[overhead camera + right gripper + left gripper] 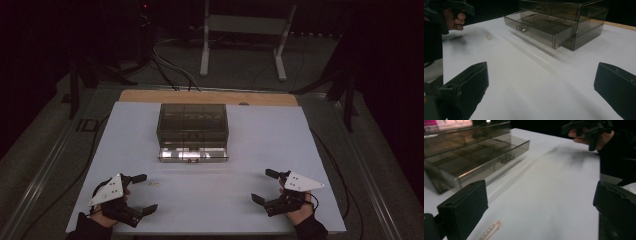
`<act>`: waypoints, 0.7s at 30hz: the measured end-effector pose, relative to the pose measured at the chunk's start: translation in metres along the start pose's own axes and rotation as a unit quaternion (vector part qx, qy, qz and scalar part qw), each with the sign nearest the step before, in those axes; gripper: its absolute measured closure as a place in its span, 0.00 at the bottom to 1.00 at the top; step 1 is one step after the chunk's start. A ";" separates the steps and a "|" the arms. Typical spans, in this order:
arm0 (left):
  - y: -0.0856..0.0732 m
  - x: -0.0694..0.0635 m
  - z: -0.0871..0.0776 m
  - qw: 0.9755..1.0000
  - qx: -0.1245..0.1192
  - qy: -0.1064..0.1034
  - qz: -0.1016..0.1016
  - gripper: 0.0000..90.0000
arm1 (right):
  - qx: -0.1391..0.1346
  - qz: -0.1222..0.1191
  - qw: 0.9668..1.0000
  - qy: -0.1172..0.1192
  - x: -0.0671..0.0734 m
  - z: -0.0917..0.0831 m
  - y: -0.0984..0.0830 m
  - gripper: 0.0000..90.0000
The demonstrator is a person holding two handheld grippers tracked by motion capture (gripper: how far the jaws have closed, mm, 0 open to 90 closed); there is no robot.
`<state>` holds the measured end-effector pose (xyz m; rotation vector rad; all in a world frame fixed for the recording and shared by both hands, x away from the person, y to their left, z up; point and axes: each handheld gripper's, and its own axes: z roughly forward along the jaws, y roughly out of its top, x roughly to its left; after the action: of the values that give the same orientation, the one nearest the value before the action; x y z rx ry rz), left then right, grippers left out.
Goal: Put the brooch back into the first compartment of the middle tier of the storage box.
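Observation:
A smoky transparent drawer box (192, 124) stands at the middle back of the white table (210, 200), its bottom drawer (193, 154) pulled out toward me. A small metallic clip-like item (154, 183) lies on the table near the left gripper; it also shows in the left gripper view (491, 231) and the right gripper view (488, 37). My left gripper (143, 193) rests at the front left, open, nothing between its jaws. My right gripper (264, 186) rests at the front right, open and empty. The drawer box appears in both gripper views (469, 155) (556, 22).
A wooden board edge (207, 96) runs behind the white sheet. A white metal stand (245, 37) and cables lie on the dark floor beyond the table. Dark frame legs stand at the left and right of the table.

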<state>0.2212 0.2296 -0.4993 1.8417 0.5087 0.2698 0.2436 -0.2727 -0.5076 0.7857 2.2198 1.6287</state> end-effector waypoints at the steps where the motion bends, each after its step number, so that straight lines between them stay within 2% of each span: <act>1: 0.002 -0.001 0.001 1.000 -0.001 -0.005 0.000 0.00 | 0.000 0.000 1.000 0.000 0.000 0.000 0.000 0.00; 4: 0.006 -0.003 0.004 1.000 -0.001 -0.014 0.003 0.00 | -0.001 0.001 1.000 0.001 0.000 0.001 0.000 0.00; 11: 0.017 -0.003 0.006 1.000 -0.005 -0.021 0.009 0.00 | -0.002 -0.002 1.000 0.000 0.002 0.000 0.001 0.00; 16: 0.025 -0.003 0.004 1.000 -0.018 -0.016 0.016 0.00 | -0.004 -0.001 1.000 0.000 0.001 -0.001 0.001 0.00; 17: 0.028 -0.004 0.002 1.000 -0.021 -0.007 0.021 0.00 | -0.004 -0.001 1.000 0.000 0.001 -0.001 0.001 0.00; 21: 0.031 -0.001 0.000 0.999 -0.026 -0.001 0.018 0.00 | -0.005 0.002 1.000 0.000 0.001 -0.001 0.001 0.00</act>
<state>0.2270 0.2209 -0.4697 1.8009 0.4632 0.3018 0.2429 -0.2726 -0.5064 0.7883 2.2101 1.6392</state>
